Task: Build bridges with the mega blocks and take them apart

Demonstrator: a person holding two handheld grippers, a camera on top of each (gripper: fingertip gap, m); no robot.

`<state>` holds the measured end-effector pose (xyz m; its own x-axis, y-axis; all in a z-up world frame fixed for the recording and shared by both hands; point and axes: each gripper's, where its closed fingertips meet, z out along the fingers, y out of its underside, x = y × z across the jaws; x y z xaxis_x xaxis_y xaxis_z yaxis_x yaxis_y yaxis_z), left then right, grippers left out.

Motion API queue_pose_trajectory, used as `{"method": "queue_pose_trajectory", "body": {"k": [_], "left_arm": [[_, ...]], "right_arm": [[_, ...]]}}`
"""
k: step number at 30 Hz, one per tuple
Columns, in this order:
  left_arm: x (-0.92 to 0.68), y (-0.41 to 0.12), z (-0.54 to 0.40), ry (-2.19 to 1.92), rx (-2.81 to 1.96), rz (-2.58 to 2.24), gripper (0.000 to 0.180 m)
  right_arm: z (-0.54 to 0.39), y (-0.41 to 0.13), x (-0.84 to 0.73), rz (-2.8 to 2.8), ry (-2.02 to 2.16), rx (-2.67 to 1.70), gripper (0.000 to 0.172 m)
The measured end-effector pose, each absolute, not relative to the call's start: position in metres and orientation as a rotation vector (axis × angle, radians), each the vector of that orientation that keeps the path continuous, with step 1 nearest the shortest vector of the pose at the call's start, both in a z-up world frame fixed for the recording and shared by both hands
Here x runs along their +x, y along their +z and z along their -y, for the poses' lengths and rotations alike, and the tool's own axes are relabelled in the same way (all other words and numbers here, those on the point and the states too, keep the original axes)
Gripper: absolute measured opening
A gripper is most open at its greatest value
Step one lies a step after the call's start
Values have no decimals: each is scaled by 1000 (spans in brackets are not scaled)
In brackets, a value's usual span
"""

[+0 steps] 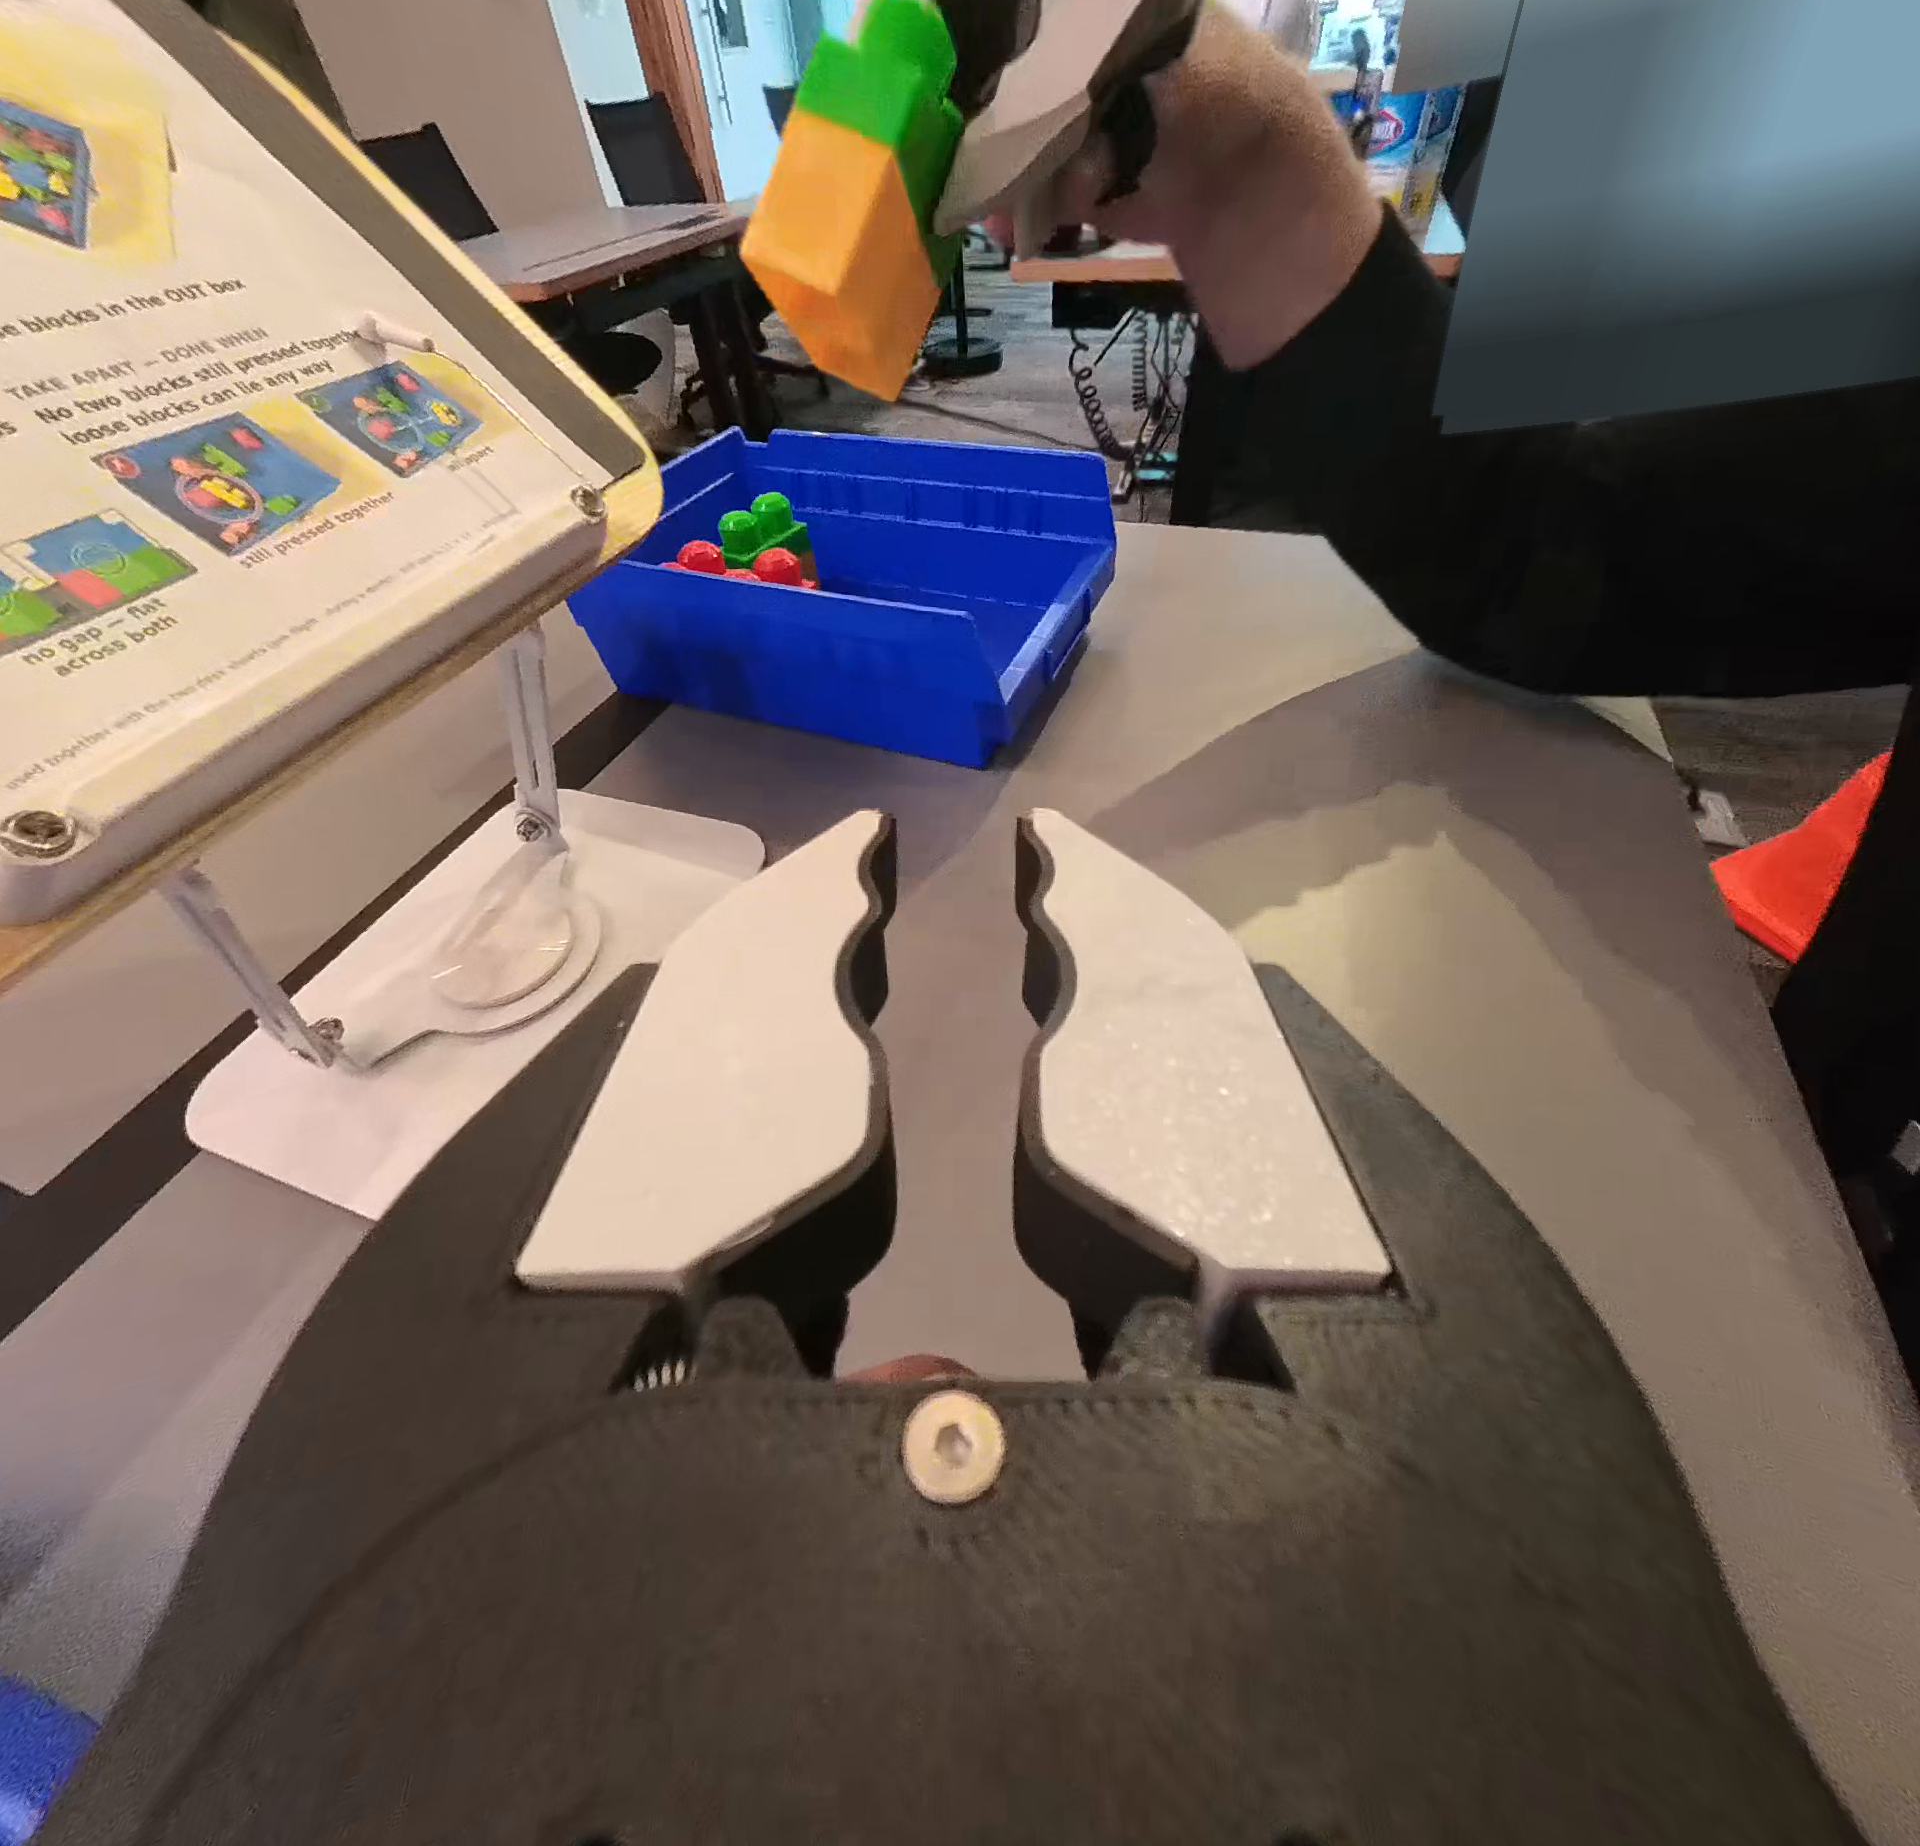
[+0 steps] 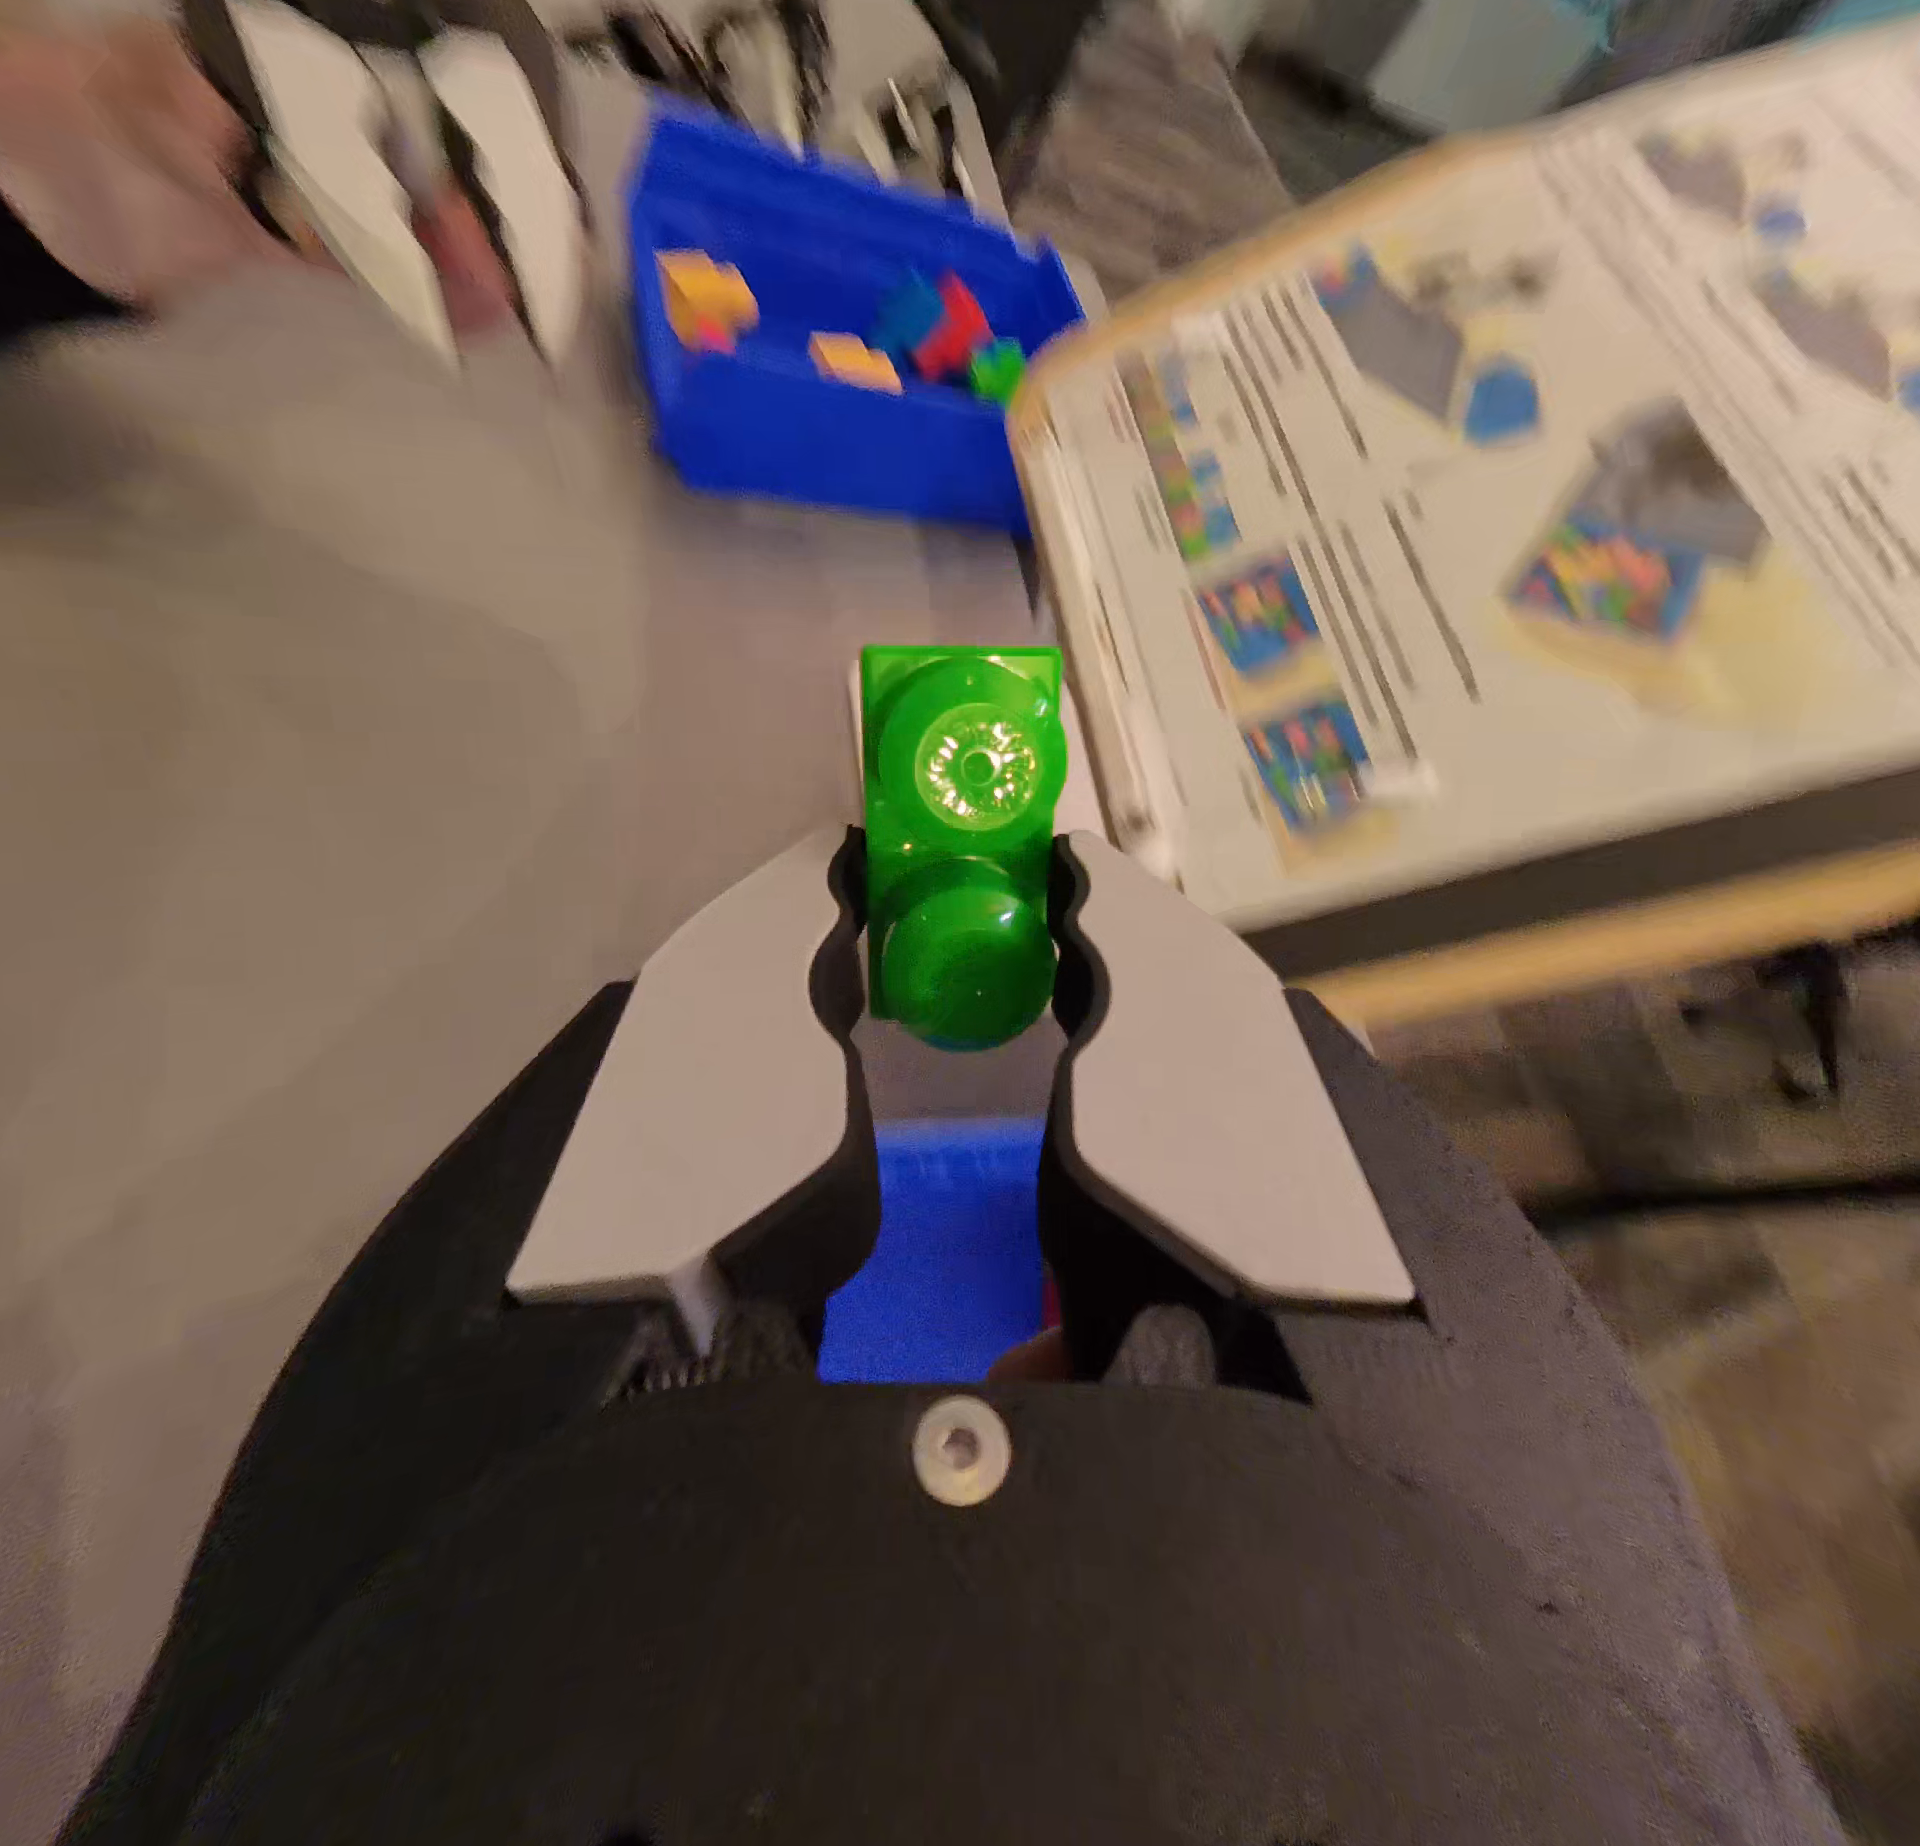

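My right gripper [image 2: 961, 851] is shut on a green block [image 2: 961, 757], studs facing the camera, both pads pressed on its sides. In the left wrist view this gripper [image 1: 1039, 103] is high above the table, and the green block [image 1: 883, 82] has an orange block [image 1: 842, 238] pressed onto it; the pair hangs tilted in the air. My left gripper [image 1: 956, 830] is open and empty, low over the grey table [image 1: 1351, 757]. It also shows, blurred, in the right wrist view [image 2: 416, 186].
A blue bin [image 1: 831, 674] ahead of the left gripper holds a green block [image 1: 758, 529] and red blocks [image 1: 727, 560]. A second blue bin [image 2: 831, 456] holds several mixed blocks. An instruction board on a stand [image 1: 260, 446] leans at the left. A person's dark sleeve [image 1: 1558, 549] crosses the right. My right fingertips sit around 20 centimetres from my left ones.
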<state>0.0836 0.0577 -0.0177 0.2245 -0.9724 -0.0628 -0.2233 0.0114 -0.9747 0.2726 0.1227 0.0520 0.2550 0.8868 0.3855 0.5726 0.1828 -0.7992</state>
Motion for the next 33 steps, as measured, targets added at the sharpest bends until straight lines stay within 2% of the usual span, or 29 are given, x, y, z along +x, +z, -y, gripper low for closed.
{"method": "queue_pose_trajectory", "body": {"k": [7,16,24,31,33], "left_arm": [[88,-29,-64,-920,-1471,-1201,22],[95,-38,-68,-939,-1496,-1201,23],[96,-46,-74,-944,-1518,-1209,23],[95,-48,-75,-958,-1519,-1206,23],[96,-48,-75,-958,-1517,-1208,23]], "right_arm": [[-177,-24,416,1523,189,-1931,35],[-208,-124,464,1709,52,-2160,35],[-229,-154,470,1806,-38,-2246,35],[-240,-159,473,1785,-41,-2290,34],[-243,-159,475,1777,-62,-2296,40]]}}
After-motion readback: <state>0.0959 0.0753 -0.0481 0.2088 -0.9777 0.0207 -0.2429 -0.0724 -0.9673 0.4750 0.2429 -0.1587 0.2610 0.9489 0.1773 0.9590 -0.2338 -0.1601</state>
